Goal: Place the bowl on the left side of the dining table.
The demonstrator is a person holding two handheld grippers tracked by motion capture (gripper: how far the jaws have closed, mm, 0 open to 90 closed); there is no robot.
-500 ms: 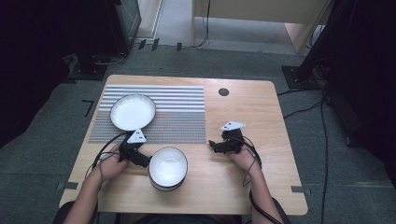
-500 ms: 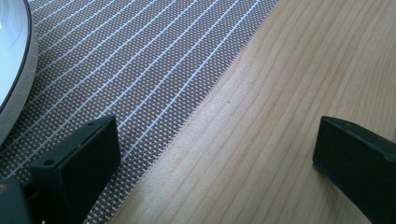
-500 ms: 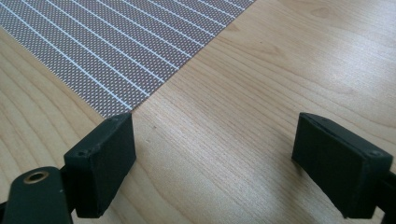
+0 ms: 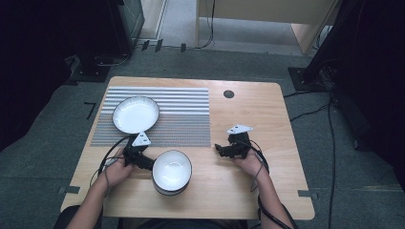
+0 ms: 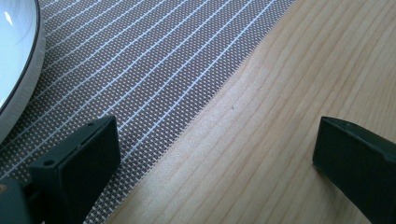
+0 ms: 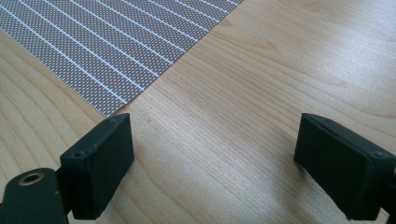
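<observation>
On the striped mat point(image 4: 181, 114) at the worktop's point(image 4: 267, 181) left rear, a white plate point(image 4: 135, 114) is seen, its rim also caught at the left edge of the left gripper view point(image 5: 18, 70). Just in front of it, near the mat's front edge, the left tool point(image 4: 143, 162) is held with jaws wide and nothing between them. A white bowl point(image 4: 172, 171) is set just beside it, toward the front edge. Well to the right, the right tool point(image 4: 224, 150) is held over bare wood, jaws likewise spread wide and empty.
</observation>
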